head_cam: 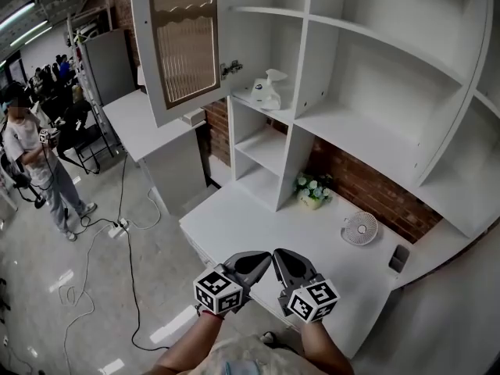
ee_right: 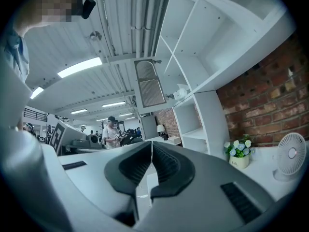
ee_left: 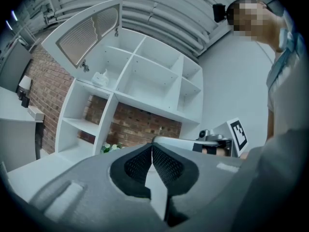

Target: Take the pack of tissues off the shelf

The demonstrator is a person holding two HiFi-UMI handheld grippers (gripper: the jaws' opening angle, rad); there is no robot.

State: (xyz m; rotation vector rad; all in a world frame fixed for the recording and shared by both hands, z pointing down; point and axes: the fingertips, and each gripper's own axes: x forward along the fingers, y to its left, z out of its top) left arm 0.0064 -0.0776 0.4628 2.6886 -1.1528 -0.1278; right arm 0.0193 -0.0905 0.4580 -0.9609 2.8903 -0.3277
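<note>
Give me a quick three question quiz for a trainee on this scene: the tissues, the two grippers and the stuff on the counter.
1. Where is the soft white pack of tissues? A) on the floor; B) in the white shelf unit, in the compartment beside the open white cabinet door; C) on a chair.
2. True or false: the left gripper and the right gripper are both shut and empty.
3. Fill in: on the white counter, between the small pot of flowers and the dark flat device, stands a small round white ___.
Key: 1 B; 2 true; 3 fan.
</note>
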